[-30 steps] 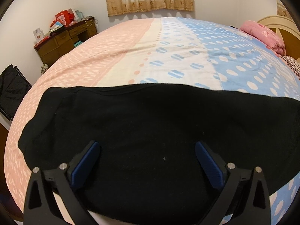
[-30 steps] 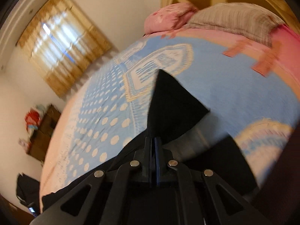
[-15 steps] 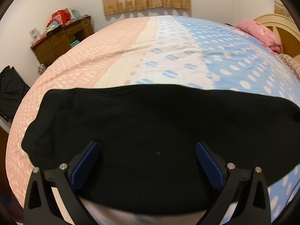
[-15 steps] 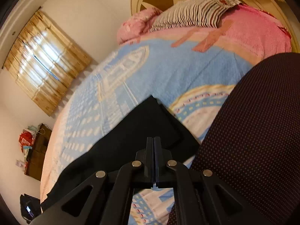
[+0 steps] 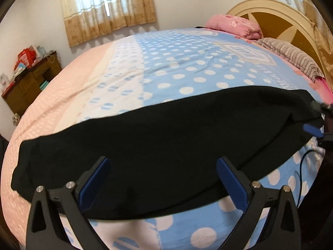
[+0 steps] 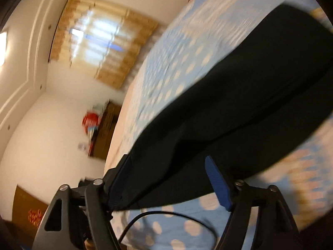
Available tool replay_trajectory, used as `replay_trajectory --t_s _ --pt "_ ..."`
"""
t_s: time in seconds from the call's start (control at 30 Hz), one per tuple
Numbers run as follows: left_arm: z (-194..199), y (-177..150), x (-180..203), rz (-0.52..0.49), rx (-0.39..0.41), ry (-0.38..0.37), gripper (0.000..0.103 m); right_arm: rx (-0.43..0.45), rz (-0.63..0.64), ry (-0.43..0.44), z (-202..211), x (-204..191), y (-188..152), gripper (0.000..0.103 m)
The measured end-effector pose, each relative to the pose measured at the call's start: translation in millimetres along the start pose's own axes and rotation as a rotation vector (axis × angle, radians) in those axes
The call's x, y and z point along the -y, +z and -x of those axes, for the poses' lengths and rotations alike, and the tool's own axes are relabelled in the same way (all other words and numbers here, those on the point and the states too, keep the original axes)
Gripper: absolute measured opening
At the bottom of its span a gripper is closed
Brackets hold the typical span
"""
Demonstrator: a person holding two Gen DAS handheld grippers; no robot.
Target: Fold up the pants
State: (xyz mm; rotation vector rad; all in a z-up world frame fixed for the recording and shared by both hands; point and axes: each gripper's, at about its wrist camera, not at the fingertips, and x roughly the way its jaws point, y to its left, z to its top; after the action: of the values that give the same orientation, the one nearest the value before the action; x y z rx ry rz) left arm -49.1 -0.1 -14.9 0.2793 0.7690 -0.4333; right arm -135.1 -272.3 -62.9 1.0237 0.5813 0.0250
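Two grippers work over one pair of black pants (image 5: pixel 166 145), which lies flat on the polka-dot bedspread (image 5: pixel 208 68) as a long band, its long axis running left to right across the near edge of the bed. At the far left a wooden dresser (image 5: pixel 27 85) stands against the wall, its top crowded with red boxes and small items too blurred to name. The left gripper (image 5: pixel 164 183) hovers over the near hem towards the band's left half, jaws spread wide, pinching nothing. Further right, the right gripper (image 6: pixel 166 181) sits at the band's right end; its jaws are opening, the cloth's edge between them but the pads no longer pressing it. By my judgement the right end is nearer the right hand, so any next fold would carry along that long axis.
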Motion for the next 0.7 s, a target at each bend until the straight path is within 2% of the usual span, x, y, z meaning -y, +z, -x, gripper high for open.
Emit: replay_trajectory --t_s 0.07,0.13,0.23,0.3,0.33,0.37,0.47,0.57,0.7 --pt "3 -3 -11 0.037 0.004 0.009 0.103 -0.024 0.019 -0.035 -20 -3 -1 0.059" --pt "8 -6 -25 0.079 0.012 0.019 0.103 -0.021 0.031 -0.057 -33 -5 -2 0.058" --pt "13 -11 -51 0.142 0.023 0.062 0.103 0.027 0.062 -0.103 -44 -8 2 0.053" --pt "12 -14 -66 0.181 0.017 0.080 0.103 0.046 0.094 -0.122 -48 -13 5 0.042" --pt "12 -15 -73 0.200 0.013 0.087 0.103 0.041 0.100 -0.119 -51 -12 6 0.023" --pt "10 -17 -78 0.217 0.008 0.091 0.103 0.025 0.102 -0.115 -54 -12 7 0.010" --pt "7 -21 -92 0.270 -0.010 0.084 0.103 0.020 0.115 -0.106 -55 -14 5 0.004" --pt "8 -22 -99 0.305 -0.008 0.069 0.103 0.030 0.148 -0.088 -43 -25 0 0.004" --pt "11 -20 -98 0.290 0.006 0.082 0.103 0.015 0.178 -0.092 -19 -32 -11 0.004"
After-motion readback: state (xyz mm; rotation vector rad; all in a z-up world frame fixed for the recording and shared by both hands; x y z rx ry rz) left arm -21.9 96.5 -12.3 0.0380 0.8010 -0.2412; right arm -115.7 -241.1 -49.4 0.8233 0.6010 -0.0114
